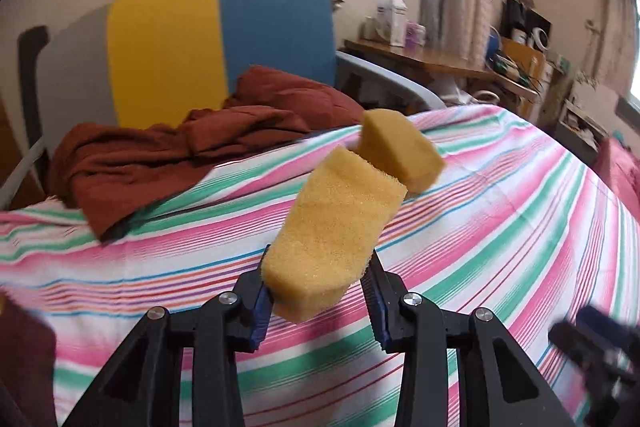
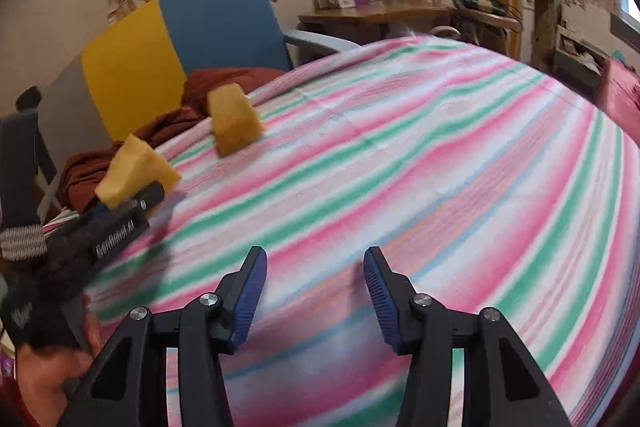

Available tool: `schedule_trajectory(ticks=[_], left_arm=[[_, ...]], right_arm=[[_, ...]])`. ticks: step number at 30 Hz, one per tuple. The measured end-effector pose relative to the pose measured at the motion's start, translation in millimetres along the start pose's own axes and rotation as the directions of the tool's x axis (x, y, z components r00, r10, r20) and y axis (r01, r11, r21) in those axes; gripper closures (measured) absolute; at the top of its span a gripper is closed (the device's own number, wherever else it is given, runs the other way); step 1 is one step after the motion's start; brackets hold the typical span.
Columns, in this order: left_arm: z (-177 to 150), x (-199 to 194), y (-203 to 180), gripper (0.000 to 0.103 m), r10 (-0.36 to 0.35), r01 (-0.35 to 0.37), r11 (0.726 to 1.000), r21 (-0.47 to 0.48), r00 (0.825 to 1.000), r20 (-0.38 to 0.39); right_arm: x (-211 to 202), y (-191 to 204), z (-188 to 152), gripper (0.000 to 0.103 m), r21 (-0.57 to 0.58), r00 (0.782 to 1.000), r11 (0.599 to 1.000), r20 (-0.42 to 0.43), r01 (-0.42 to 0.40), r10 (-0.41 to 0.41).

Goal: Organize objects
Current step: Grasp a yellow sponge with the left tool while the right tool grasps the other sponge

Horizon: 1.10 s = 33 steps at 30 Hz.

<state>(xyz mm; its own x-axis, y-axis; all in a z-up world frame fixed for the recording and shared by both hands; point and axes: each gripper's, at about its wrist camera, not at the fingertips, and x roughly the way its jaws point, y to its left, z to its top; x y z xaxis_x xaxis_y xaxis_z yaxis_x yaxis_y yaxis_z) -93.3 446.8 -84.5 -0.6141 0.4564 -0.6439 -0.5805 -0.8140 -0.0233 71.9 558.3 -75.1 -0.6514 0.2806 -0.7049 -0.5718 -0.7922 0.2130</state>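
My left gripper point(image 1: 318, 287) is shut on a yellow sponge point(image 1: 332, 227) and holds it above the striped bedsheet point(image 1: 500, 227). The same gripper point(image 2: 132, 199) and held sponge point(image 2: 134, 169) show at the left of the right wrist view. A second yellow sponge point(image 1: 396, 147) lies on the sheet just beyond the held one, apart from it; it also shows in the right wrist view point(image 2: 234, 123). My right gripper point(image 2: 316, 291) is open and empty, low over the sheet point(image 2: 440, 167).
A rust-brown cloth point(image 1: 180, 155) is bunched on the bed's far left. A yellow and blue headboard point(image 1: 220, 43) stands behind it. A wooden desk point(image 1: 420, 61) with boxes and cluttered shelves point(image 1: 520, 39) lie beyond the bed. A pink cloth point(image 2: 618, 95) is at right.
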Motion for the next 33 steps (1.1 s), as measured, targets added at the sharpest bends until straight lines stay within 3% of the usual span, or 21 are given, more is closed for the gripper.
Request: schedule_trajectory(ticks=[2,4,12,20,26,33], left_arm=[[-2,-1,1,0.063,0.01,-0.01,1.0,0.0,1.0,-0.004],[-3,0,2,0.063,0.015,-0.015,1.0,0.006,1.0,-0.008],[-7,8,14,0.063,0.039,-0.041,0.998,-0.051,0.998,-0.046],[-11,11,33,0.063,0.106,-0.116,0.981,-0.155,0.992,-0.07],[-12,9,25,0.064,0.129,-0.135,0.985,-0.111,0.99,-0.057],[-12,12,25,0.064,0.135,-0.142,0.985,-0.101,0.988,-0.069]], right_arm=[[4,11,18,0.049,-0.026,0.998,0.998,0.025,-0.062,0.062],[16,22,37,0.038,-0.051,0.994,0.993,0.013,-0.104,0.105],[70,61,94,0.037,-0.18,0.994,0.978,0.0,-0.105,0.107],[103,84,105,0.037,-0.307,0.994,0.947,0.024,-0.094,0.107],[122,89,101,0.037,-0.328,0.996,0.942,0.018,-0.077,0.088],[129,78,102,0.037,-0.265,0.995,0.96,0.022,-0.091,0.101]])
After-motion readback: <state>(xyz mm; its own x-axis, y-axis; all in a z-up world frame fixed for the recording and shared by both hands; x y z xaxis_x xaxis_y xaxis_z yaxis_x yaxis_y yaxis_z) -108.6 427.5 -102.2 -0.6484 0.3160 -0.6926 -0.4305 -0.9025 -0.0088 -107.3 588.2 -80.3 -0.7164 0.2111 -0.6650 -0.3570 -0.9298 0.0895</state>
